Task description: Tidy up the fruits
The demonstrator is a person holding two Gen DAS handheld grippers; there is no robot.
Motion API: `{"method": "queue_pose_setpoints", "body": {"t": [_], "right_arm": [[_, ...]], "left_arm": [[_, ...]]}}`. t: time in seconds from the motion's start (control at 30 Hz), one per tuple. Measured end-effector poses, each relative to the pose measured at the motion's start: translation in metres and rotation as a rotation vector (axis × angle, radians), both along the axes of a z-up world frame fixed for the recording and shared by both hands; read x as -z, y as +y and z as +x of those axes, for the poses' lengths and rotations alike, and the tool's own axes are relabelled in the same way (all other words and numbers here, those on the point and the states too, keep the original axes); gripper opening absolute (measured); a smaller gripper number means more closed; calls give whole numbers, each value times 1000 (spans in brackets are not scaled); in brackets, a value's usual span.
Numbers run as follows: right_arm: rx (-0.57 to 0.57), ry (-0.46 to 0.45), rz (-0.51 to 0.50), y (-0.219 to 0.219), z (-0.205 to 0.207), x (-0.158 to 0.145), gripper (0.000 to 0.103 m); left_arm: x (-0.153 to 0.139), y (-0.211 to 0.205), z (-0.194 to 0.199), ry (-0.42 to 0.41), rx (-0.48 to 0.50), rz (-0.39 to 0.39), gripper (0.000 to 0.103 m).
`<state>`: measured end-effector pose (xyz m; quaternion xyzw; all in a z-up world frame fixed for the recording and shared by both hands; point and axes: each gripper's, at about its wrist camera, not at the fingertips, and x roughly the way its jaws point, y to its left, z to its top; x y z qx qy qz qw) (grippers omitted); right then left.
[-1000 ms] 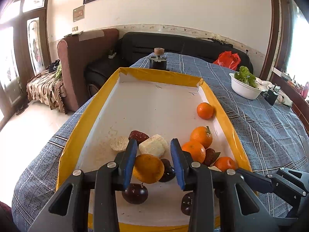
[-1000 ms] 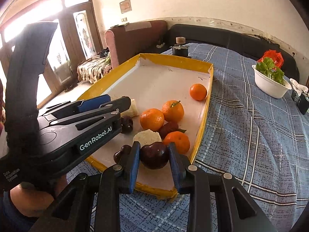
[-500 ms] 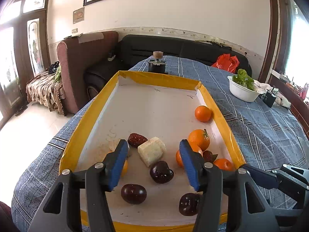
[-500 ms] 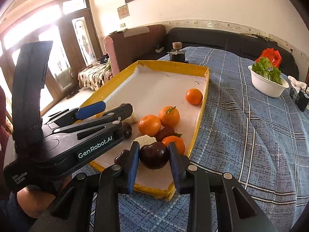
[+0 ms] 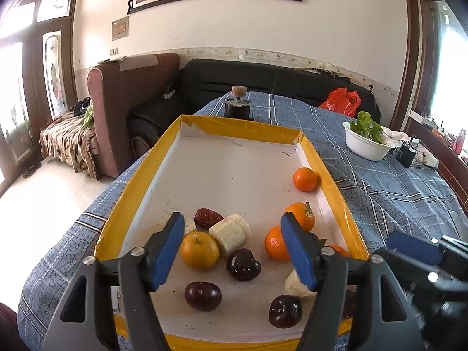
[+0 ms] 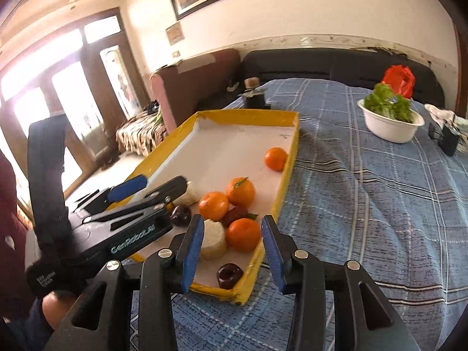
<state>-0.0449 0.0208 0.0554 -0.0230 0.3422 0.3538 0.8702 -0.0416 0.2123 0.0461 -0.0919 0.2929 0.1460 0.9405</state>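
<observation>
A yellow-rimmed white tray holds the fruit. My left gripper is open and empty above the tray's near end. Below it lie a yellow orange, three dark plums, a red date and a white chunk. Tangerines lie along the right side. My right gripper is open and empty above the near right corner of the tray. A dark plum lies below it, beside a tangerine and a white chunk.
The tray sits on a blue plaid cloth. A white bowl of greens stands at the right, a small black box beside it. A dark jar with a cork stands behind the tray. Sofas and a red bag are behind.
My left gripper let go of the yellow orange, opened wide and drew back. My right gripper opened and released the dark plum into the tray's near right corner, then rose.
</observation>
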Motion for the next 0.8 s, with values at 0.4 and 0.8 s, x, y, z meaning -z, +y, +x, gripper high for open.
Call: {"method": "queue_pose_setpoints", "body": {"t": [0.4, 0.8], "right_arm": [[58, 8, 37, -35, -6, -9, 63], [97, -36, 8, -44, -13, -4, 86]], "left_arm": [[-3, -5, -2, -20, -9, 46, 80], [-8, -13, -7, -41, -32, 118, 103]]}}
